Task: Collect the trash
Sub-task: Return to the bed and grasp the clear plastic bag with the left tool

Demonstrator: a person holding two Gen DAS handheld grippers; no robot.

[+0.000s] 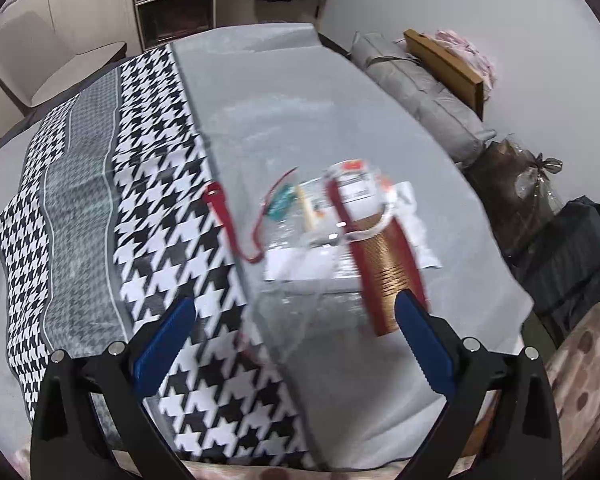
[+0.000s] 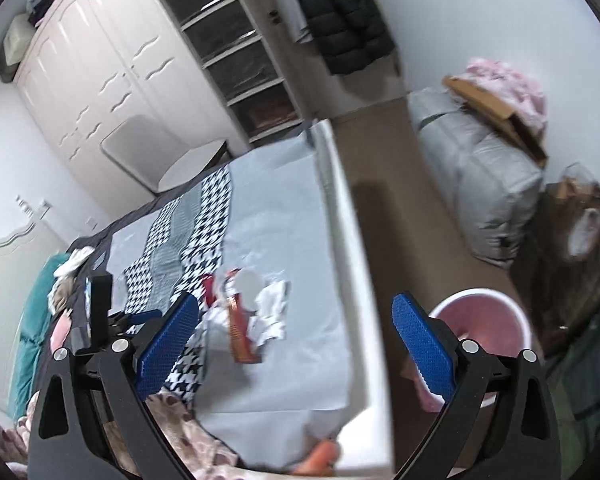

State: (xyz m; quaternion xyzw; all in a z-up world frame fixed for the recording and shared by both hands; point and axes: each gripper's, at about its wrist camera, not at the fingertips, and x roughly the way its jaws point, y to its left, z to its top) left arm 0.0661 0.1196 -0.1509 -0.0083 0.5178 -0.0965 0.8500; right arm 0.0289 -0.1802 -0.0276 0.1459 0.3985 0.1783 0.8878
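Both hand-held grippers are wide open and hold nothing: the left hand-held gripper (image 1: 296,340) and the right hand-held gripper (image 2: 296,340). The trash pile (image 1: 340,224) lies near the bed's (image 1: 260,92) right edge. A pink bin (image 2: 484,320) stands on the floor beside the bed.

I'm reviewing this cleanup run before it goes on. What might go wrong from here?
1. The trash pile is tangled: lifting the red-and-gold wrapper may drag the clear plastic along.
2. The pink bin sits on the floor beyond the bed's edge, so a loose drop could miss.

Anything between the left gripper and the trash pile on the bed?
Nothing visible. The left gripper is open and empty; the trash pile lies just ahead of it on the grey sheet.
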